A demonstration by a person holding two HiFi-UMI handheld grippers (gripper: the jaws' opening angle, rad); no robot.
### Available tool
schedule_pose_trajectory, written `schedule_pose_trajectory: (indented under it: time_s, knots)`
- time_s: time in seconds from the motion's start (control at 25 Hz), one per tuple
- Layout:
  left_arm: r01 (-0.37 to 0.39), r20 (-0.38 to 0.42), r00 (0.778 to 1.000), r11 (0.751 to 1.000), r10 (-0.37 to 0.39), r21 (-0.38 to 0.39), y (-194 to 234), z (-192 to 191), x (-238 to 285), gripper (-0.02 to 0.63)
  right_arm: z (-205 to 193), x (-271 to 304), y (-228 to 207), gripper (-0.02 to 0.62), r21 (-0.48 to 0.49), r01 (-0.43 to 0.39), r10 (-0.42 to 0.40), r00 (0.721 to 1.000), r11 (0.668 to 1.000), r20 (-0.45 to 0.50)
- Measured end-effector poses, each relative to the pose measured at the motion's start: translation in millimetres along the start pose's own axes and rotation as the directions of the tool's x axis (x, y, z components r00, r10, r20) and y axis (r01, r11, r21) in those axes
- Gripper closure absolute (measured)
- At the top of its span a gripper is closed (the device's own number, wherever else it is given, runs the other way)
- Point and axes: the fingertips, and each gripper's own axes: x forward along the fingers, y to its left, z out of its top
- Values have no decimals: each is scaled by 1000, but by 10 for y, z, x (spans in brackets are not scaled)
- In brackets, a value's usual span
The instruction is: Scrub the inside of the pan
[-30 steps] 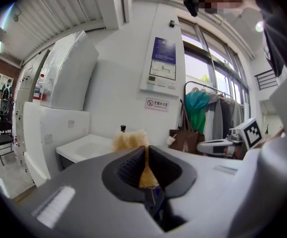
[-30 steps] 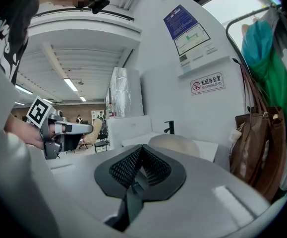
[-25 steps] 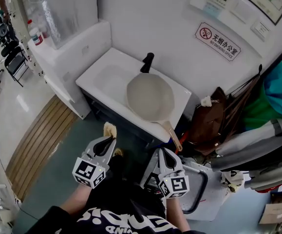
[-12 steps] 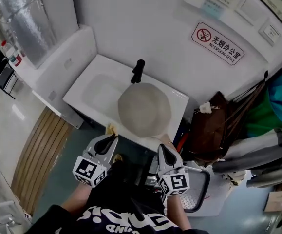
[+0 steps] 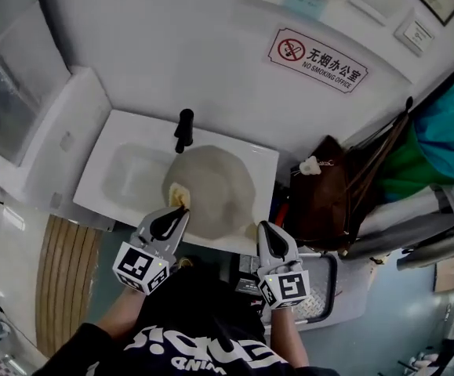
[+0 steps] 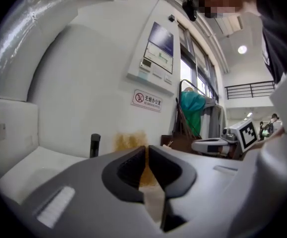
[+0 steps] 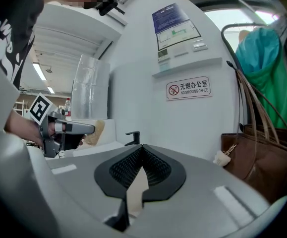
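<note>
The pale beige round pan (image 5: 215, 186) is sitting across the white sink (image 5: 121, 178) at frame centre, its bowl facing up for scrubbing. The left gripper (image 5: 181, 210) is pinching a yellow sponge (image 5: 179, 196) between nearly closed jaws, and the sponge is now reaching the pan's near-left rim instead of hanging short of it. The right gripper (image 5: 264, 229) is waiting fully closed and empty.

A pan (image 5: 211, 190) lies in the right half of a sink (image 5: 117, 143), with a tap (image 5: 184, 128) behind it at the wall. The left tool (image 5: 181, 212) carries a sponge (image 5: 179, 196) over the pan's near left edge, while the right tool (image 5: 264, 229) sits at the sink's near right corner. A bag (image 5: 321, 202) stands to the right of the sink.
</note>
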Motion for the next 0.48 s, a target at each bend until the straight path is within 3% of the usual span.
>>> schedule_pose_trajectory:
  time_s: [0.24, 0.48]
  knots:
    - [114, 2, 993, 993, -114, -12, -74, 48, 320, 583, 134, -69, -187, 586, -8, 80, -80, 997, 997, 4]
    - [150, -14, 989, 989, -150, -10, -135, -3, 490, 583, 195, -111, -267, 581, -33, 80, -80, 997, 996, 6]
